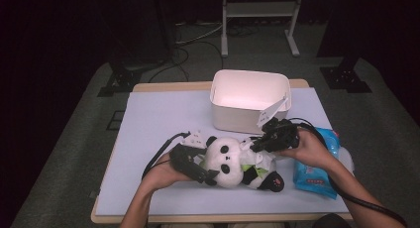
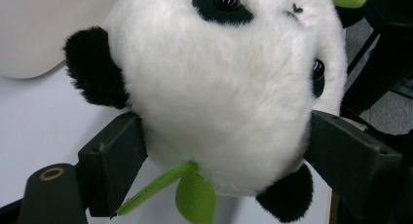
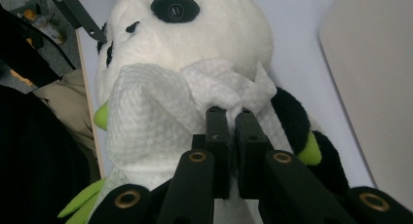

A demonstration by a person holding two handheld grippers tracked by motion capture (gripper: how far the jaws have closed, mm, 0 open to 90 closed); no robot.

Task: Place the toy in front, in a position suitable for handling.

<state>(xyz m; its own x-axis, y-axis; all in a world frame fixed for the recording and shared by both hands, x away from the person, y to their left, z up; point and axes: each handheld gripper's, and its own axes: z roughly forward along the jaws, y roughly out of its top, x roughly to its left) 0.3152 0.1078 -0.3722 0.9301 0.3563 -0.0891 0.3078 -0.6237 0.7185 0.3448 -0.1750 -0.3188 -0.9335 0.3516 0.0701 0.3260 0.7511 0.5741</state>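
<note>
A plush panda (image 1: pixel 233 163) lies on its back on the pale table mat, head toward the left. My left gripper (image 1: pixel 198 169) is shut on the panda's white head (image 2: pixel 229 87), one black jaw pressing each side. My right gripper (image 1: pixel 258 143) is shut on a white wet wipe (image 3: pixel 160 112), which is draped over the panda's body (image 3: pixel 204 39) just below its chin. In the high view the wipe (image 1: pixel 246 144) shows as a small white patch by the panda's cheek.
A white open bin (image 1: pixel 250 100) stands behind the panda. A blue pack of wipes (image 1: pixel 317 168) lies at the right under my right forearm. The mat's front edge (image 1: pixel 223 212) runs close to the person's arms.
</note>
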